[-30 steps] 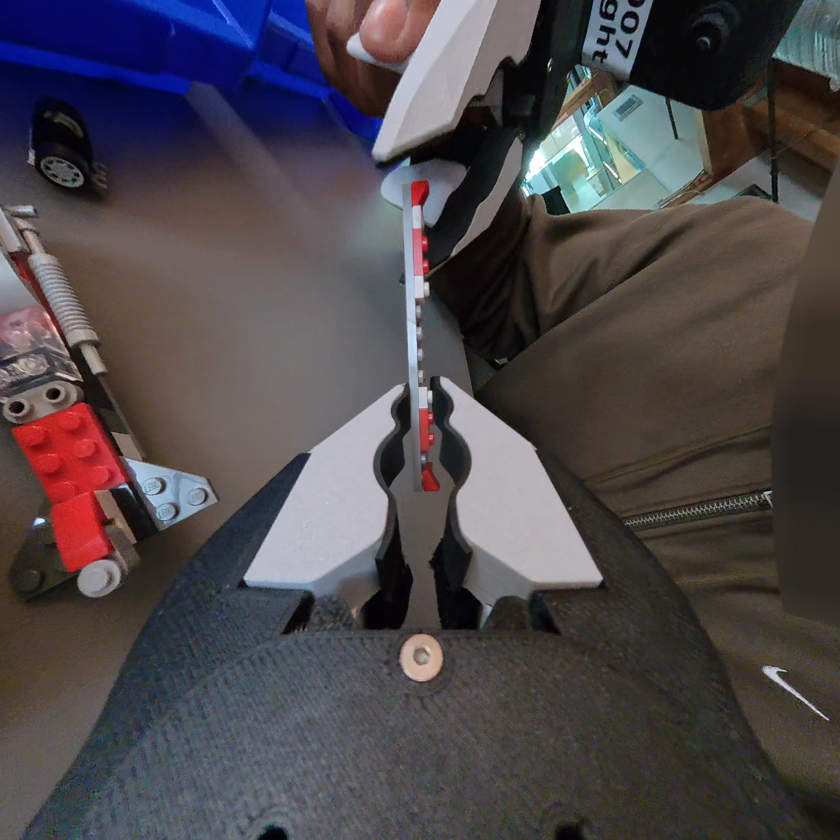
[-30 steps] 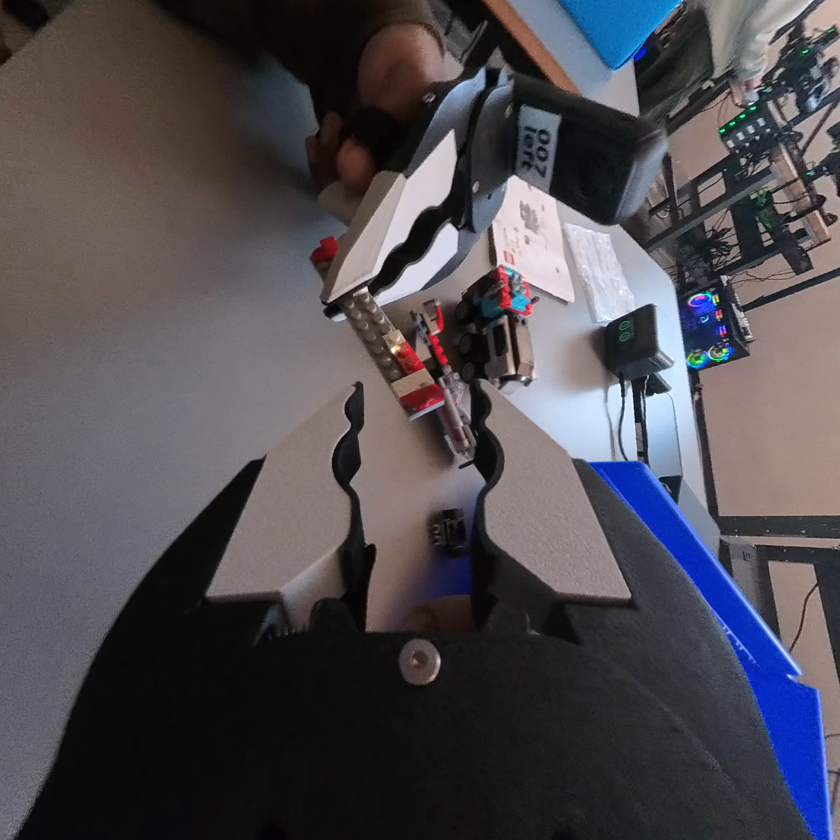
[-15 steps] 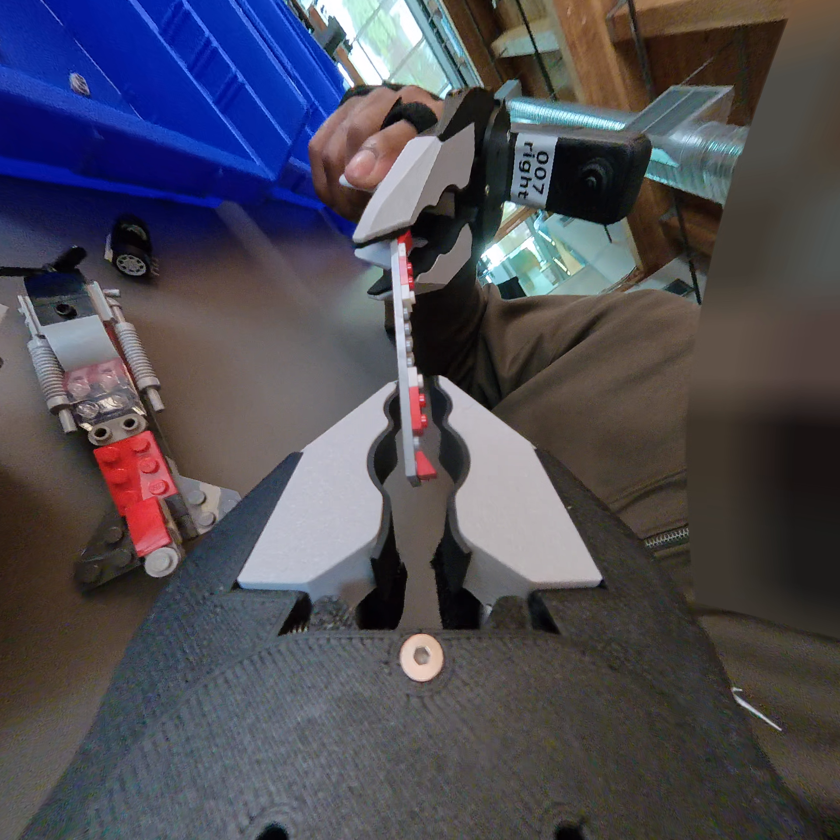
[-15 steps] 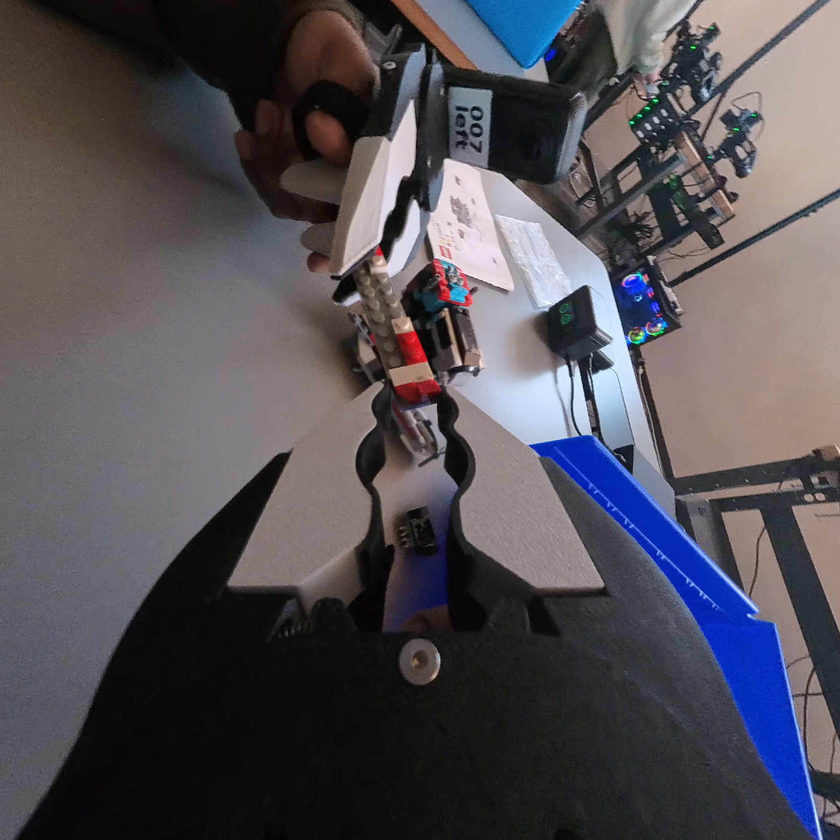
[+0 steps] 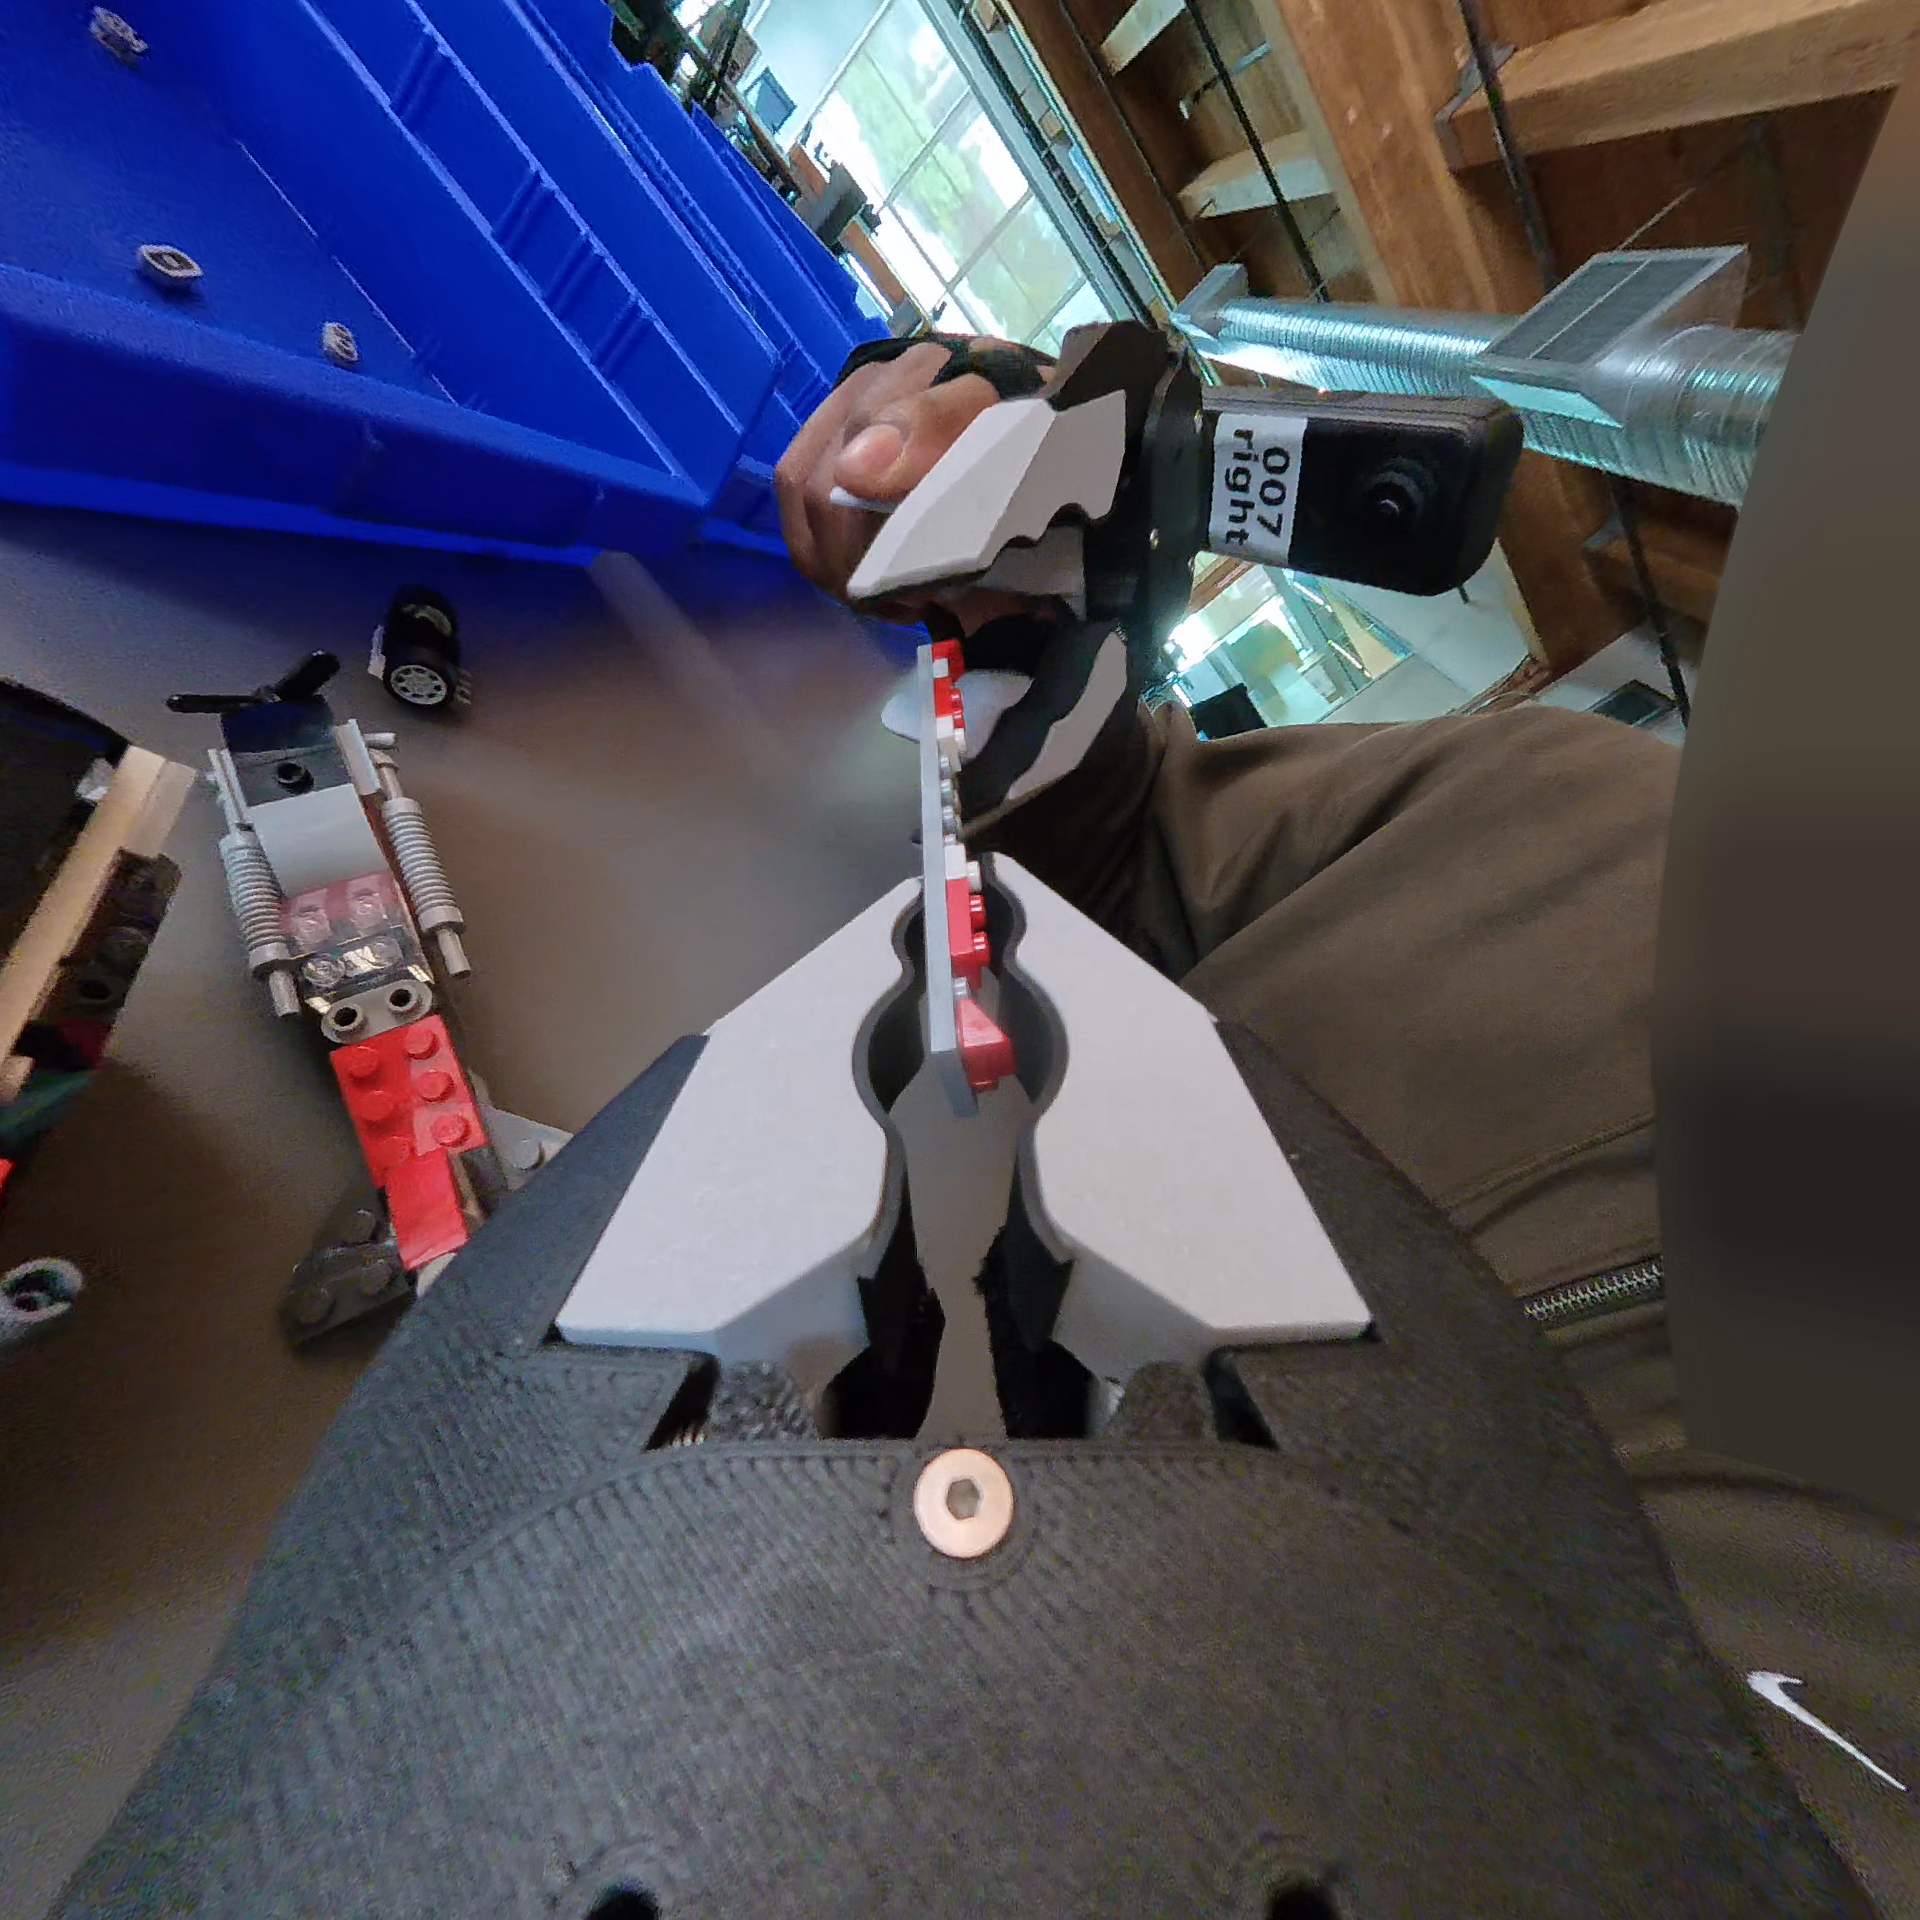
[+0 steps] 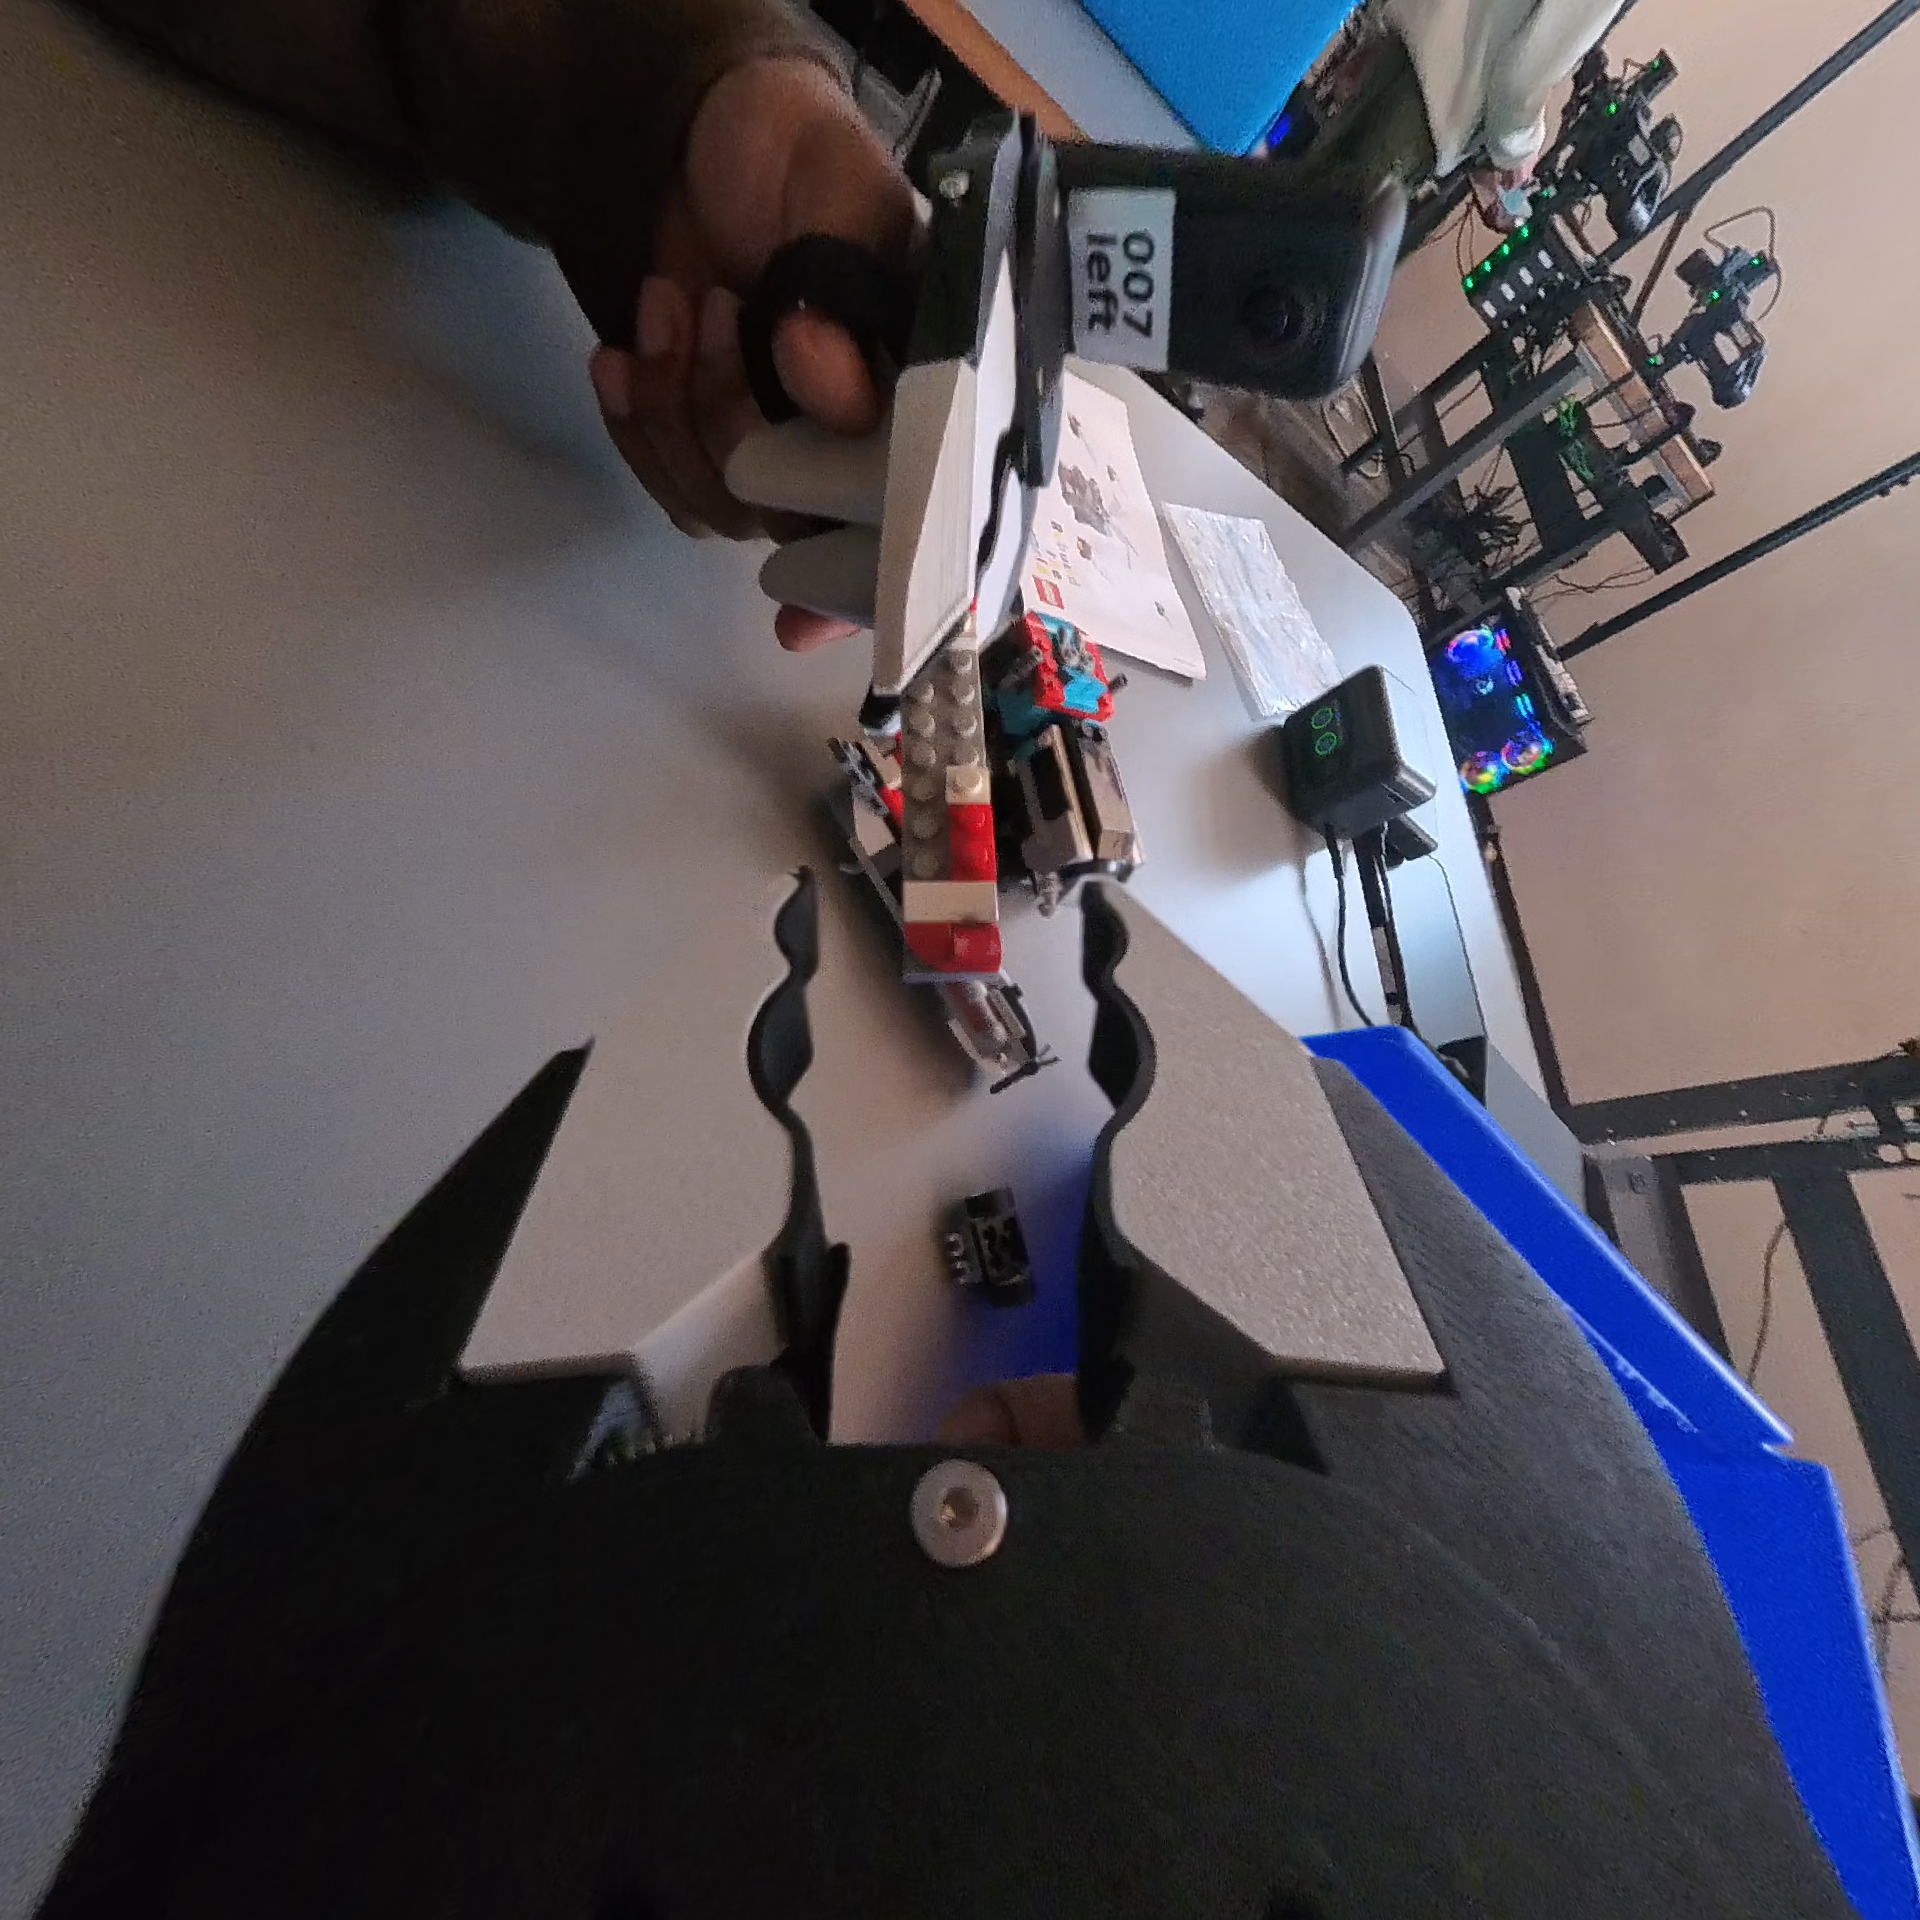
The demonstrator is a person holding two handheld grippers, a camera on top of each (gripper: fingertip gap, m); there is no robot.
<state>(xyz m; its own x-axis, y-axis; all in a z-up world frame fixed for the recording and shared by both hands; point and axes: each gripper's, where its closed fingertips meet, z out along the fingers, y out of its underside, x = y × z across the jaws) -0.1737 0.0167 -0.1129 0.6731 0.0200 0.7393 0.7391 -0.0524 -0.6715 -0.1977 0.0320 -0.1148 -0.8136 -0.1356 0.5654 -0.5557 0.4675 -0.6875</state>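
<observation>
left hand-held gripper clamped on grey-and-red brick strip, right hand-held gripper spread apart around strip's far end

Your right gripper is gaping wide, pads clear of the brick strip, its free end hanging between them, your left gripper is pinching the strip's far end, brick models sitting behind, a wheel lying on the table, a blue bin standing at right.
</observation>
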